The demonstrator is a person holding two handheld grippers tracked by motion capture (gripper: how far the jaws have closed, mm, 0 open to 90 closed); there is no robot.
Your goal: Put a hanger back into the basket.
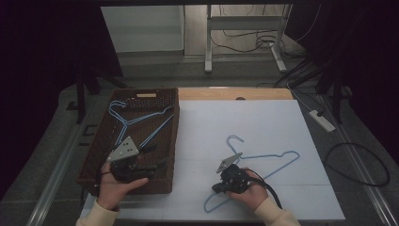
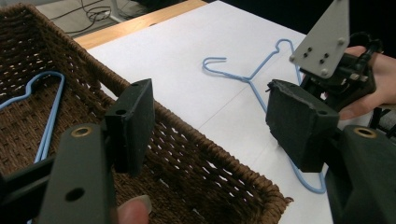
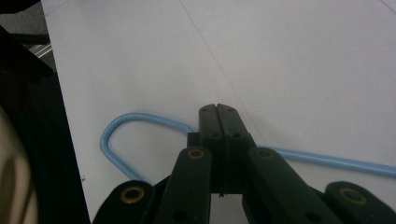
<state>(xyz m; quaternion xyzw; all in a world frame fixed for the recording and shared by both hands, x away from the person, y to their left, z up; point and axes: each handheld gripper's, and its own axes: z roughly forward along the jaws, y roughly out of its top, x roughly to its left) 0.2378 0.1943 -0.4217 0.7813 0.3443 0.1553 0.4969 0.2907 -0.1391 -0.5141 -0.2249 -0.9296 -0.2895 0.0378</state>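
A blue wire hanger (image 1: 282,154) lies on the white table top (image 1: 244,117), hook pointing away from me. My right gripper (image 1: 216,189) is shut on its wire close to the near left corner; in the right gripper view the closed jaws (image 3: 218,112) clamp the blue wire (image 3: 130,116) just beside its bend. A brown wicker basket (image 1: 176,136) at the left holds two blue hangers (image 1: 136,120). My left gripper (image 1: 155,159) hovers open over the basket's near right corner, nothing between its pads (image 2: 135,121). Its view looks across the basket rim (image 2: 210,144) to the table hanger (image 2: 247,77) and the right gripper (image 2: 327,70).
The white sheet covers a wooden table whose far edge (image 1: 235,93) shows behind it. Off the right side, a power strip (image 1: 322,120) and loose cables (image 1: 357,165) lie on the floor. A desk frame (image 1: 244,28) stands beyond the table.
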